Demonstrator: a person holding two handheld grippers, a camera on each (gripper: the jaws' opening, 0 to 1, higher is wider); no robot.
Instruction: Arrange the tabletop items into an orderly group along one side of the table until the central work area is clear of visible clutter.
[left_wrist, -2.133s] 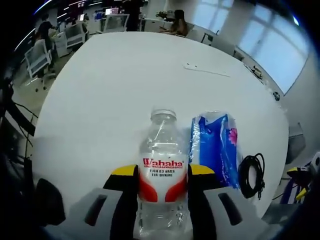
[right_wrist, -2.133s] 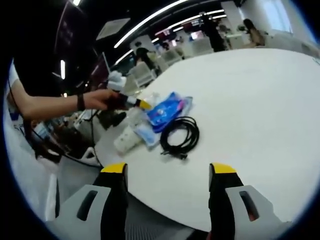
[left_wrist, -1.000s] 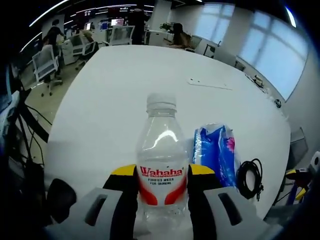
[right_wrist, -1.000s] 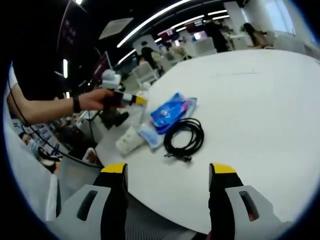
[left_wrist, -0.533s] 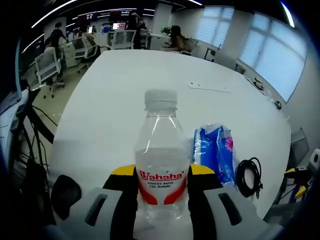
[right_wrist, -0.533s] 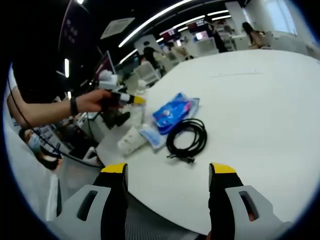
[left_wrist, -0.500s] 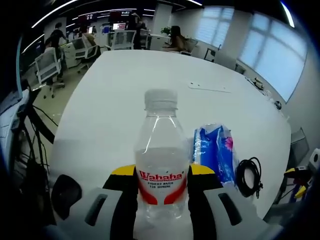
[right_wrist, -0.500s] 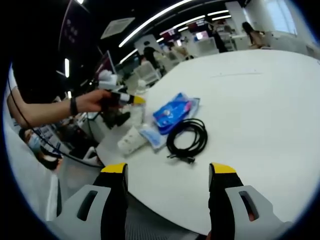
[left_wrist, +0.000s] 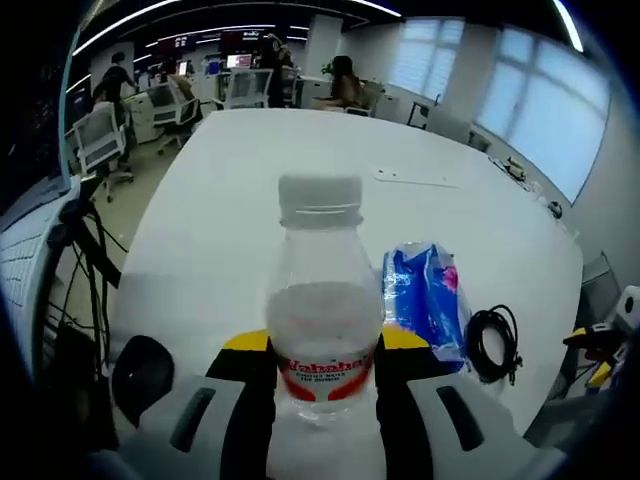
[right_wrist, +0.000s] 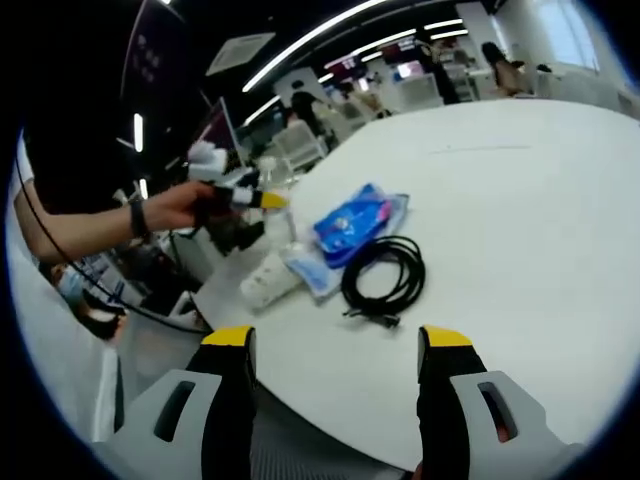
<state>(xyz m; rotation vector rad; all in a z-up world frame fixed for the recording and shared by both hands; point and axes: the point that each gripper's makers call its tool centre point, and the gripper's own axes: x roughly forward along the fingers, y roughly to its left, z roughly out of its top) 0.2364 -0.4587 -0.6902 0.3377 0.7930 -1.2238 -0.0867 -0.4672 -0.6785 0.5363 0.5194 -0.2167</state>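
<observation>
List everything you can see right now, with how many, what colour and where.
Bottle: one, clear with white cap and red label, between the left gripper's jaws.
Blue packet: one, blue and white, on the table beside the bottle.
Cable: one, black, coiled next to the packet.
White item: one, near the table edge by the packet; cannot tell what it is.
Table: one, white.
Office chairs: several, pale, beyond the table.
Left gripper: black and yellow, shut on the bottle.
Right gripper: black and yellow, open, near the table edge.
</observation>
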